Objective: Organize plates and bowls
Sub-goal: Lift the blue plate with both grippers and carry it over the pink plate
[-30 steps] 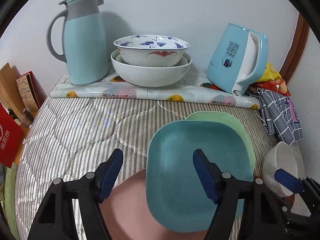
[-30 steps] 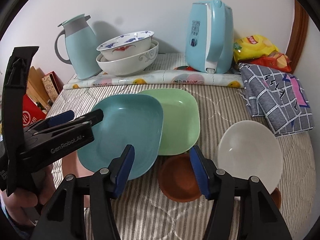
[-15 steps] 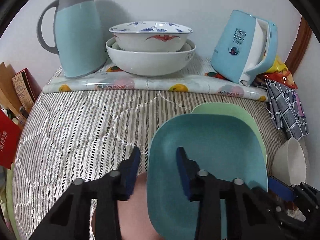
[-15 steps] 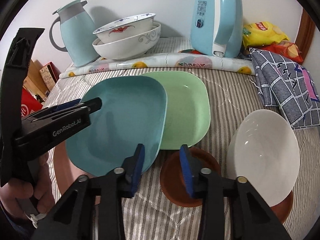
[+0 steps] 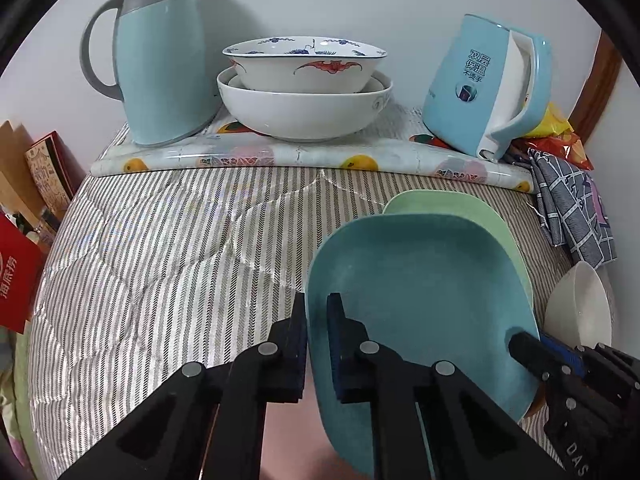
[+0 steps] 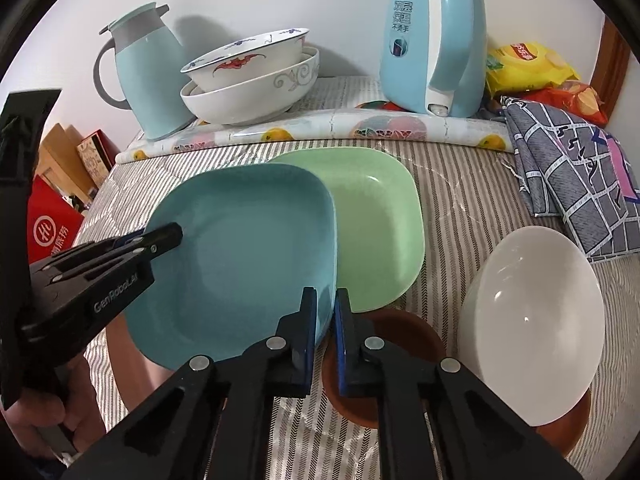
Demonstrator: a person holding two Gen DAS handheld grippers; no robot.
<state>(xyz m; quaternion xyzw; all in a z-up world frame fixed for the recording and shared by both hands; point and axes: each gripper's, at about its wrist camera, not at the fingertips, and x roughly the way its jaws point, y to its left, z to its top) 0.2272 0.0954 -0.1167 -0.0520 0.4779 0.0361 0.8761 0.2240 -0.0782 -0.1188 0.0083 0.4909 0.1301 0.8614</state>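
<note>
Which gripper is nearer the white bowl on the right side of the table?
Right. The right gripper, clamped on the teal plate's near right corner, sits just beside the white bowl. The left gripper grips the plate's opposite, left edge, farther away.

- The left gripper has its jaws nearly together, clamped on the left rim of the blue plate, one finger under the rim and one inside it
- In the right wrist view it reaches in from the left edge, with a bare hand gripping its handle low in the left corner
- The right gripper is pinched on the same plate's near right corner, fingers almost closed
</note>
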